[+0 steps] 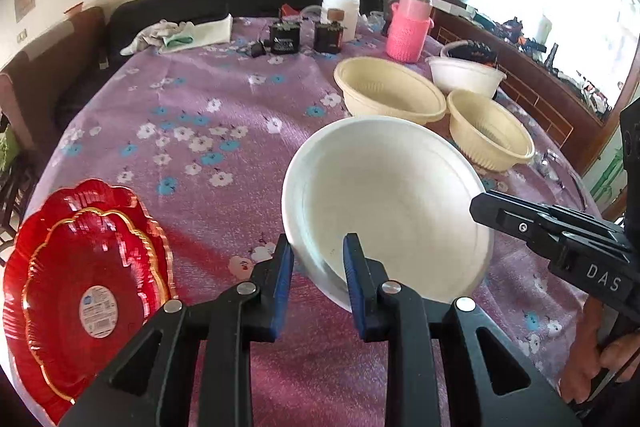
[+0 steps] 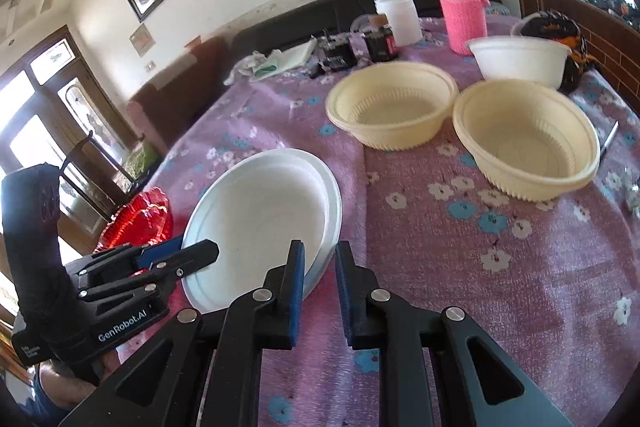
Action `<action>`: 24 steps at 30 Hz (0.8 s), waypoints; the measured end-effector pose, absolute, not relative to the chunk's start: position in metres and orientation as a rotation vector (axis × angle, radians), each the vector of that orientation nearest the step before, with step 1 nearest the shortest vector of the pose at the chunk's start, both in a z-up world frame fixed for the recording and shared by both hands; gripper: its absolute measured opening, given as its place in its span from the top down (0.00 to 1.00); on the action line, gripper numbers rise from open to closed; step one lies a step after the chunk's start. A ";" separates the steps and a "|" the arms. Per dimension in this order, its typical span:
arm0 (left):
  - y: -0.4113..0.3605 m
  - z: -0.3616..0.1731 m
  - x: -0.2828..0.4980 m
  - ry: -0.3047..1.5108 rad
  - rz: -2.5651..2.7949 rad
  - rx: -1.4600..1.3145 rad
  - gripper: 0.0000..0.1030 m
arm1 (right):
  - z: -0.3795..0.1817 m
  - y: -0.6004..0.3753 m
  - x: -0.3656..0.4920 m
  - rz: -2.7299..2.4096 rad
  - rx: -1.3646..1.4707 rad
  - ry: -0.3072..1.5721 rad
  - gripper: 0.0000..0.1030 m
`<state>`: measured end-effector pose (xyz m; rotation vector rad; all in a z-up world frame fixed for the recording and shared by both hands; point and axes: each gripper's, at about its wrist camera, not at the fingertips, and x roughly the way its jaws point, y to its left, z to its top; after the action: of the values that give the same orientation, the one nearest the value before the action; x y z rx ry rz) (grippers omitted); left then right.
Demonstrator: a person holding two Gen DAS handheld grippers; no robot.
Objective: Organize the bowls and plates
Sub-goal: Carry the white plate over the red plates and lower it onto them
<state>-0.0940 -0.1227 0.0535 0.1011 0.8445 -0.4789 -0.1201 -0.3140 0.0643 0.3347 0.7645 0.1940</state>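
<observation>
A white plate-like bowl point(image 1: 392, 195) is tilted above the purple flowered tablecloth point(image 1: 192, 99). My left gripper point(image 1: 318, 267) straddles its near rim, with the jaws a little apart. My right gripper point(image 2: 320, 279) straddles the same bowl's point(image 2: 260, 219) opposite rim, jaws also a little apart; in the left wrist view it shows at the right point(image 1: 480, 207). Stacked red scalloped plates point(image 1: 84, 287) lie at the table's left edge. Two cream bowls point(image 2: 390, 103) point(image 2: 524, 143) and a smaller white bowl point(image 2: 520, 57) stand further back.
A pink knit-covered bottle point(image 2: 462, 11), a white jar point(image 2: 398, 13), black boxes point(image 2: 360, 47) and a crumpled cloth point(image 2: 276, 61) sit at the table's far end. A dark sofa runs behind. A brick-patterned sill point(image 1: 532, 99) borders the right side.
</observation>
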 end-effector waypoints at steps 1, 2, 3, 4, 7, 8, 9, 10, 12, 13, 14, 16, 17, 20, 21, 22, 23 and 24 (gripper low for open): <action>-0.119 0.057 -0.096 0.837 -0.478 0.094 0.76 | 0.068 -0.312 -0.120 0.198 0.328 0.760 0.83; -0.117 0.060 -0.096 0.831 -0.476 0.088 0.76 | 0.073 -0.309 -0.121 0.202 0.322 0.751 0.83; -0.112 0.066 -0.098 0.821 -0.472 0.078 0.76 | 0.076 -0.307 -0.121 0.206 0.317 0.744 0.83; -0.109 0.070 -0.100 0.812 -0.470 0.073 0.76 | 0.080 -0.304 -0.121 0.212 0.309 0.738 0.83; -0.098 0.081 -0.104 0.787 -0.461 0.058 0.76 | 0.091 -0.293 -0.119 0.234 0.291 0.723 0.83; -0.094 0.084 -0.105 0.782 -0.456 0.054 0.76 | 0.092 -0.290 -0.119 0.241 0.286 0.722 0.83; -0.088 0.087 -0.106 0.775 -0.448 0.046 0.76 | 0.094 -0.287 -0.118 0.248 0.283 0.720 0.83; -0.084 0.088 -0.106 0.772 -0.443 0.042 0.76 | 0.096 -0.282 -0.118 0.262 0.283 0.719 0.83; -0.073 0.091 -0.107 0.769 -0.427 0.029 0.76 | 0.097 -0.276 -0.116 0.283 0.283 0.723 0.83; -0.066 0.091 -0.108 0.771 -0.417 0.018 0.76 | 0.097 -0.270 -0.114 0.298 0.282 0.728 0.83; -0.062 0.092 -0.108 0.773 -0.409 0.012 0.76 | 0.097 -0.266 -0.114 0.308 0.285 0.732 0.83; -0.047 0.093 -0.110 0.775 -0.390 -0.011 0.76 | 0.097 -0.256 -0.110 0.338 0.291 0.747 0.83; -0.042 0.094 -0.111 0.775 -0.381 -0.021 0.75 | 0.097 -0.251 -0.109 0.349 0.291 0.751 0.83; -0.020 0.096 -0.111 0.783 -0.355 -0.064 0.74 | 0.100 -0.233 -0.105 0.392 0.279 0.758 0.83; -0.010 0.096 -0.110 0.786 -0.344 -0.084 0.74 | 0.100 -0.228 -0.105 0.402 0.274 0.759 0.83; -0.004 0.095 -0.110 0.791 -0.336 -0.095 0.74 | 0.101 -0.222 -0.103 0.415 0.269 0.759 0.83; 0.002 0.094 -0.110 0.795 -0.330 -0.105 0.74 | 0.102 -0.215 -0.102 0.432 0.267 0.763 0.83; 0.011 0.092 -0.110 0.803 -0.324 -0.123 0.74 | 0.102 -0.209 -0.100 0.450 0.268 0.767 0.83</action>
<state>-0.1101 0.0105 0.0918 -0.1231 0.8026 -0.3239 -0.1002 -0.2088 0.1020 0.2681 0.7671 0.4505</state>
